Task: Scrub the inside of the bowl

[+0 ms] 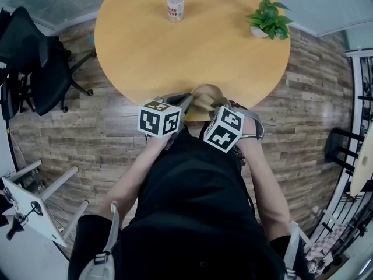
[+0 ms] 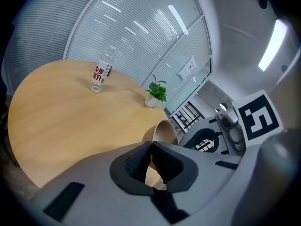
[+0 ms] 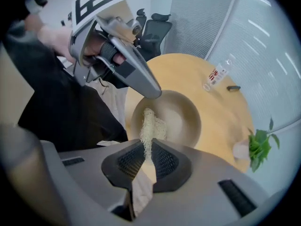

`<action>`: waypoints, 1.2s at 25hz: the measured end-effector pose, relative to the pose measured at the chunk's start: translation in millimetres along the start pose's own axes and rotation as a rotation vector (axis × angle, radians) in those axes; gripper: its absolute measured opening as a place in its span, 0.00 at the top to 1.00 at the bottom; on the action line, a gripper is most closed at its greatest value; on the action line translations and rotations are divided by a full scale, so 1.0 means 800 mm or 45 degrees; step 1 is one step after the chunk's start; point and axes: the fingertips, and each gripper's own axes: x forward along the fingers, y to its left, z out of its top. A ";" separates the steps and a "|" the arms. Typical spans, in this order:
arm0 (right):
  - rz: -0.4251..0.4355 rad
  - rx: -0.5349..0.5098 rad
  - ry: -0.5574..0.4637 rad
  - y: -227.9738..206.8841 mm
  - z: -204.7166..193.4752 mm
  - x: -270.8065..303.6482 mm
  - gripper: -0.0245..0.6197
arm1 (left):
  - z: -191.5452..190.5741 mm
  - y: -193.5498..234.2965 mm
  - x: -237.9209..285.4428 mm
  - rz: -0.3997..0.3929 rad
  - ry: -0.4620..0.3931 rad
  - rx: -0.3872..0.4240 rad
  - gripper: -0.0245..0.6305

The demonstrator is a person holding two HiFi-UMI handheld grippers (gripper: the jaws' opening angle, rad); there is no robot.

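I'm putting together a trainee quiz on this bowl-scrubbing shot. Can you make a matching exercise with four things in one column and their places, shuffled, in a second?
Things
1. bowl
2. scrub pad
3. bottle
4. potted plant

Places
A. standing upright on the far part of the table
B. pinched in the right hand-held gripper, reaching into the bowl
C. near the table's right edge in the head view
D. at the table's near edge, rim clamped by the left hand-held gripper

Pairs: 1-D, 2-B, 3-A, 4-C
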 end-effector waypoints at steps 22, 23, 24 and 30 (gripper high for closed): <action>-0.206 0.160 -0.023 -0.030 -0.012 -0.013 0.89 | -0.003 -0.007 0.001 -0.003 0.005 0.029 0.93; -0.253 0.126 -0.020 -0.034 -0.011 -0.015 0.89 | -0.004 -0.007 0.002 -0.010 0.006 0.019 0.93; -0.302 0.090 -0.022 -0.039 -0.009 -0.018 0.89 | -0.005 -0.008 0.003 -0.017 0.009 0.010 0.93; -0.549 -0.195 -0.089 -0.061 0.020 -0.040 0.89 | -0.007 -0.008 0.007 -0.052 0.031 -0.035 0.93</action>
